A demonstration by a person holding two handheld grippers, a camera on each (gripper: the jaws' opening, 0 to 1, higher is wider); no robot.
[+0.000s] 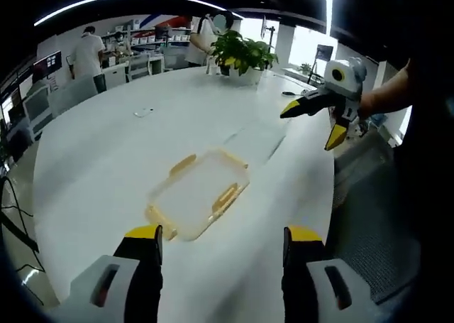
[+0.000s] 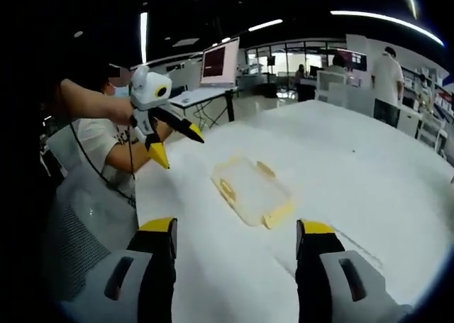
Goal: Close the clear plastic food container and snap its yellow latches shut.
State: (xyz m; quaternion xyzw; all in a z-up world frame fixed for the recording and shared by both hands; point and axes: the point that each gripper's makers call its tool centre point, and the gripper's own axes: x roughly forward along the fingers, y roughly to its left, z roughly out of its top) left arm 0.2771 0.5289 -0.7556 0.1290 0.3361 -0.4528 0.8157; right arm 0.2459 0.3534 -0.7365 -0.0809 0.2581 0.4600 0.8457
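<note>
One clear rectangular plastic food container (image 1: 199, 193) with yellow latches (image 1: 225, 197), four latches visible, lid on. Lies flat on white counter (image 1: 106, 160), near its edge, well short of far end. Two tools: left tool (image 1: 221, 232) spread, empty; right tool (image 2: 236, 228) spread, empty, both above counter. Potted green plant (image 1: 242, 53) at far counter edge. People standing in office behind.
</note>
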